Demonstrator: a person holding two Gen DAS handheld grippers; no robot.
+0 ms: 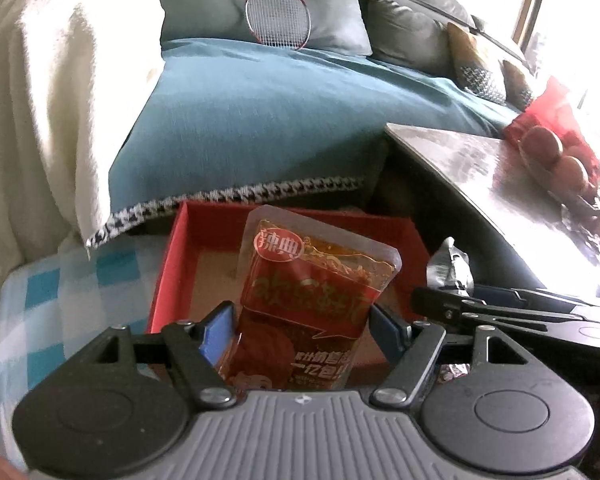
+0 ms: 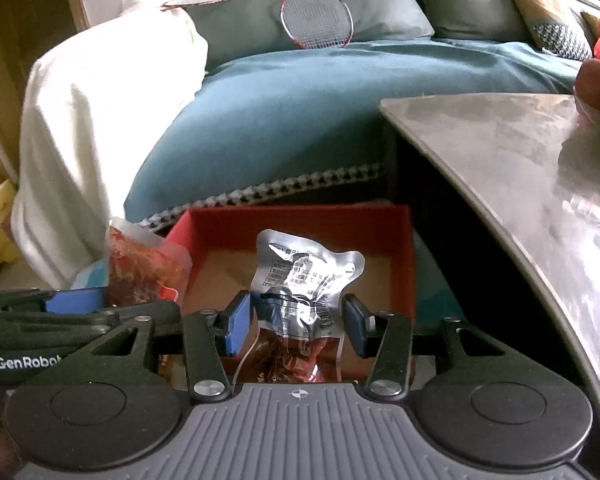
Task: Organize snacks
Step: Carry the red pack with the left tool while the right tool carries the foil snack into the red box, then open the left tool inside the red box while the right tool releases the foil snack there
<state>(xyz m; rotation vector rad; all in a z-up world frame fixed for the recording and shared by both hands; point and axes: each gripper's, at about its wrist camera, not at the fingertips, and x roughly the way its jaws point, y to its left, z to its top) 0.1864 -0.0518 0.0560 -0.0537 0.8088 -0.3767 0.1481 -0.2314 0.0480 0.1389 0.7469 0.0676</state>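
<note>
1. Over the red box (image 1: pixel 180 264), left gripper (image 1: pixel 300 320) jaws clamp a red spicy-snack pouch (image 1: pixel 316 292).
2. Right gripper (image 2: pixel 298 320) jaws pinch a silver pouch (image 2: pixel 304 276) above the same box.
3. Step: carrying; next, probably lower both in, release.

Two snack packets, one red (image 1: pixel 312 304) and one silver-backed (image 2: pixel 304 280), one red box (image 2: pixel 300 220), two badminton rackets (image 2: pixel 316 20) (image 2: pixel 200 0), one table (image 2: pixel 500 152), two grippers (image 1: pixel 300 328) (image 2: pixel 296 324).

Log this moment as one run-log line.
left gripper: shut on red snack pouch | right gripper: shut on silver snack pouch | both over red box
</note>
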